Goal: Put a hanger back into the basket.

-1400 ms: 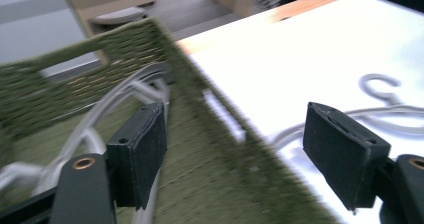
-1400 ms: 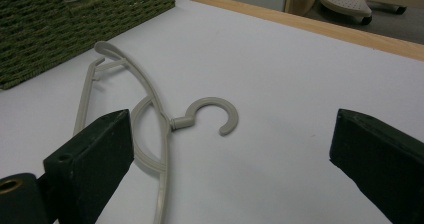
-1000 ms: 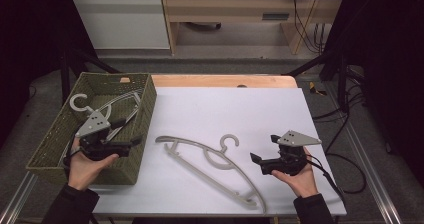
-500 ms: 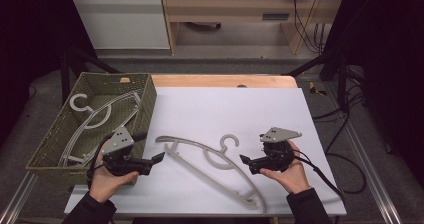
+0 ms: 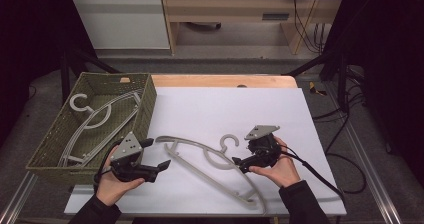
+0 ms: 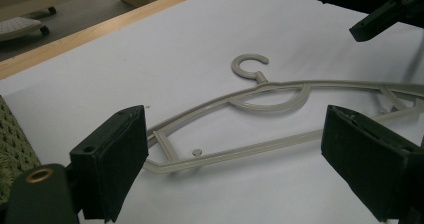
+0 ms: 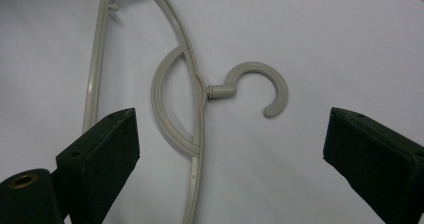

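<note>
Two pairs of tongs closing in on one grey hanger [image 5: 210, 161] lying flat on the white table [image 5: 230, 109].

Left tongs [image 5: 162, 165], which have just been opening, stand spread and empty near the hanger's end; right tongs [image 5: 239, 163], likewise spread and empty, hover beside its hook [image 7: 257, 86]. Risk: the thin bar hugs the sheet, so a pad may skid over it and spin the hanger. Farther off, the woven basket [image 5: 52, 144] already holds another hanger [image 5: 95, 116], on which an entering hook could snag.

— What lay on the desk [image 5: 220, 81]?
— A white sheet [image 5: 240, 114] covered it. A grey hanger [image 5: 210, 161] lay flat there, and a woven basket [image 5: 145, 101] stood at its left edge.
</note>
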